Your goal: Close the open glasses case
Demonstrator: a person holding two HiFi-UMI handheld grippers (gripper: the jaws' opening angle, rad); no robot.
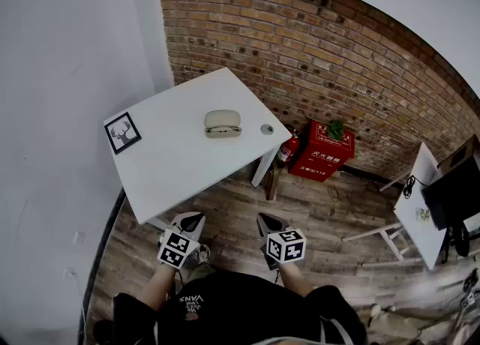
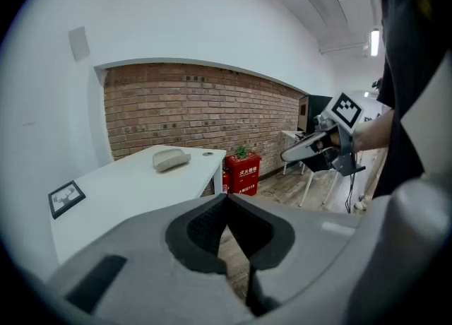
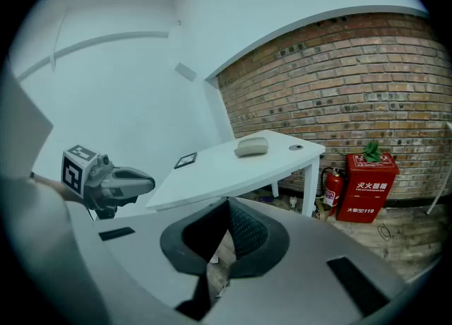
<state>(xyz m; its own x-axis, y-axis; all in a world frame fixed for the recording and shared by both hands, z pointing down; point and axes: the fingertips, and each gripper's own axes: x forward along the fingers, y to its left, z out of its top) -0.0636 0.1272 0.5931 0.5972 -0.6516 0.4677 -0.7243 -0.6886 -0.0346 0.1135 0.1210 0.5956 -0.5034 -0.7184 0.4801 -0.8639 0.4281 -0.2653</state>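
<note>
A grey-beige glasses case (image 1: 223,123) lies on the far part of the white table (image 1: 180,171), its lid low with a dark seam along its near edge. How far it gapes I cannot tell. It also shows small in the left gripper view as the case (image 2: 171,159) and in the right gripper view as the case (image 3: 252,147). My left gripper (image 1: 190,221) and right gripper (image 1: 269,224) hang side by side over the wooden floor, short of the table's near edge and far from the case. Both are shut with nothing in them, jaws meeting at the left gripper (image 2: 226,196) and the right gripper (image 3: 227,201).
A framed deer picture (image 1: 122,133) sits at the table's left corner, and a small round disc (image 1: 266,129) lies right of the case. A red fire-equipment box (image 1: 322,150) and an extinguisher (image 1: 285,148) stand by the brick wall. A second white table (image 1: 420,208) is at the right.
</note>
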